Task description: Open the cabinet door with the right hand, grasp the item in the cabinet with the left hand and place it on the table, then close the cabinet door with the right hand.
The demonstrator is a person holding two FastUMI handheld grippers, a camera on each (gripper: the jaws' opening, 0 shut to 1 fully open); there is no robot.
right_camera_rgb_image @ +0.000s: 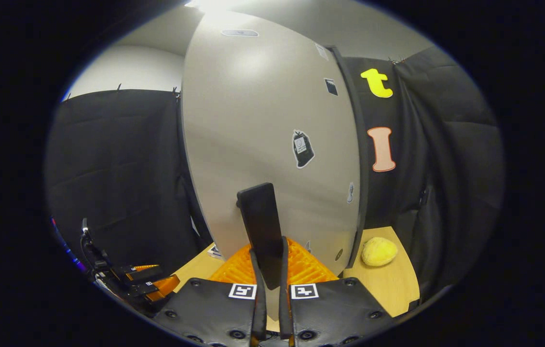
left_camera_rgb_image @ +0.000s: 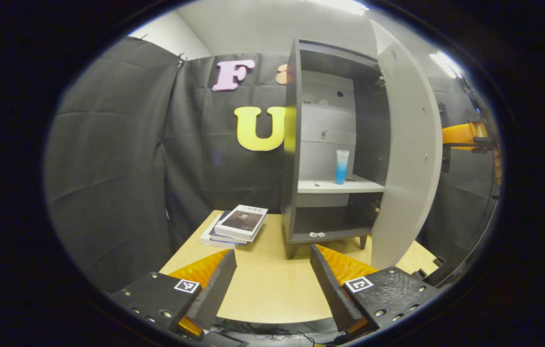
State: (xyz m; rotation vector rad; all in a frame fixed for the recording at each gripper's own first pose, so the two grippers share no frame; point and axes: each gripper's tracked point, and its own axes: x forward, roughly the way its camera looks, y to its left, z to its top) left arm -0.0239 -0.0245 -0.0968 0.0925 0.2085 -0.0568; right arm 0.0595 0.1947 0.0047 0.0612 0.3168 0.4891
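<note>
Black cloth walled the booth, and a pale wooden table (left_camera_rgb_image: 272,289) carried a small grey cabinet (left_camera_rgb_image: 292,144) with its door (left_camera_rgb_image: 407,159) swung wide on the right. You had the opening step done, as far as I could judge: in the right gripper view your right gripper (right_camera_rgb_image: 268,289) was clamped on the dark door handle (right_camera_rgb_image: 262,226), both fingers pressed against its sides, holding the door's outer face (right_camera_rgb_image: 263,120) close in front of the camera. Your left gripper (left_camera_rgb_image: 272,284) hung released above the table, jaws spread wide with nothing between them, well apart from the cabinet.

The item to fetch, a blue tube (left_camera_rgb_image: 342,166), stood upright on the middle shelf (left_camera_rgb_image: 335,186), near the shelf's right end and untouched. A stack of books (left_camera_rgb_image: 236,225) lay on the table to the left of the cabinet, and a yellow plush lump (right_camera_rgb_image: 378,251) sat on the table beyond the door's edge in the right gripper view.

What was left for you: reach the left gripper into the cabinet, close on the tube, set it on the bare table in front, then push the door shut with the right
</note>
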